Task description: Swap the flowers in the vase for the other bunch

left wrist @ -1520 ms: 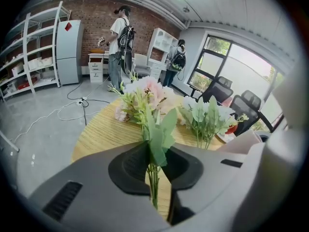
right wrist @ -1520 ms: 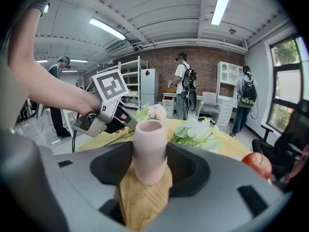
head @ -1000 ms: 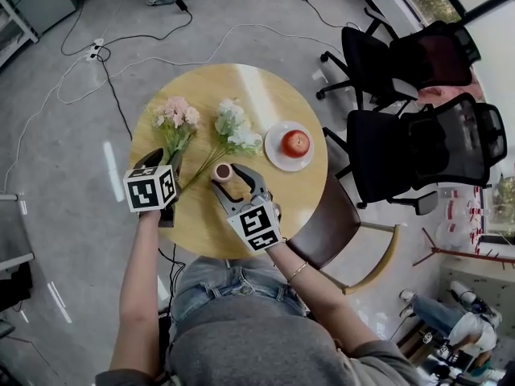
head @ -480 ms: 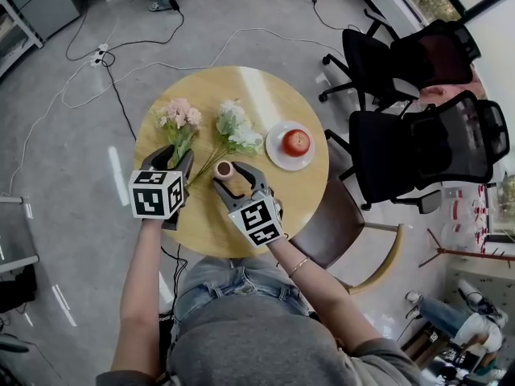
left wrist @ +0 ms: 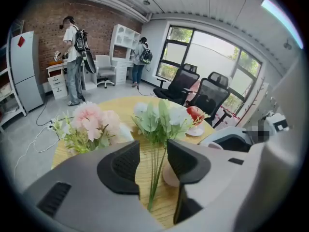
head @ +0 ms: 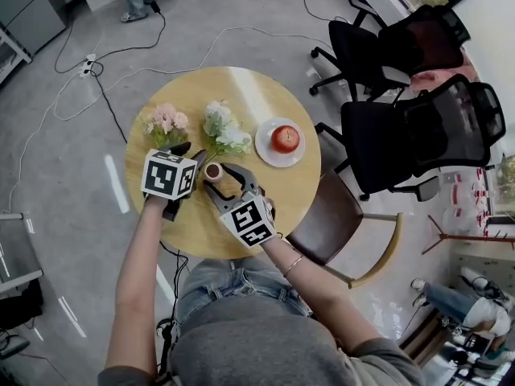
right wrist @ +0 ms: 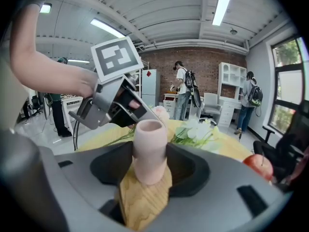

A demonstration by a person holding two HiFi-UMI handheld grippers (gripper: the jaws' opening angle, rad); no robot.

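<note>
A small pink vase [head: 213, 171] stands empty on the round wooden table [head: 265, 191]. My right gripper [right wrist: 149, 166] is shut on the vase [right wrist: 149, 151], a pad pressing each side. The white bunch [head: 221, 131] lies just beyond it, with its stems running toward the vase. My left gripper [left wrist: 152, 161] is open, and the green stems [left wrist: 155, 178] of the white bunch [left wrist: 161, 117] pass between its jaws untouched. In the head view the left gripper [head: 191, 158] hangs just left of the vase. The pink bunch [head: 165, 121] lies further left on the table.
A white plate [head: 264, 143] with a red apple [head: 282, 138] sits right of the flowers. A brown chair [head: 322, 223] stands at the table's right, with black office chairs [head: 410, 135] beyond. Cables cross the floor, and people stand far off by a desk.
My left gripper has moved right, from the table's left edge to the white bunch's stems beside the vase, rolling as it went. The right gripper has kept its hold on the vase.
</note>
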